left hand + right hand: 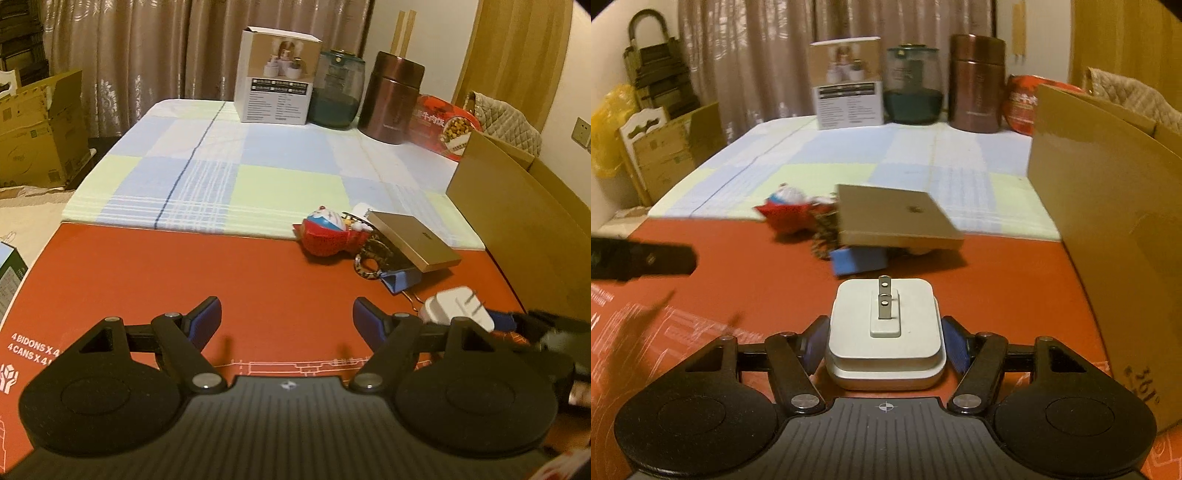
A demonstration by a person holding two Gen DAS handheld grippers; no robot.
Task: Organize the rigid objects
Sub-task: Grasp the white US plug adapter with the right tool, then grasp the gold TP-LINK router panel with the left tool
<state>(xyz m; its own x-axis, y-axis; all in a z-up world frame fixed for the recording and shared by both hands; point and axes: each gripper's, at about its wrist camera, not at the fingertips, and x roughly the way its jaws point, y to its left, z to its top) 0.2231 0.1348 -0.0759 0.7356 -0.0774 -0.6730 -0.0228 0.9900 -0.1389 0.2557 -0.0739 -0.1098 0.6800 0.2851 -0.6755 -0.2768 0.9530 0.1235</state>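
Right wrist view shows the right tongs closed on the white plug, blue pads pressing its two flat sides, prongs pointing up and ahead, lifted above the red surface. It looks light, stiff and smooth, so it may slip; the flat sides suit a hold best. Left tongs stand wide open and empty. Ahead lie the toy and flat box.

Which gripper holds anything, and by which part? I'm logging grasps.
The right gripper holds the white charger by its two sides, prongs forward. The left gripper is empty.
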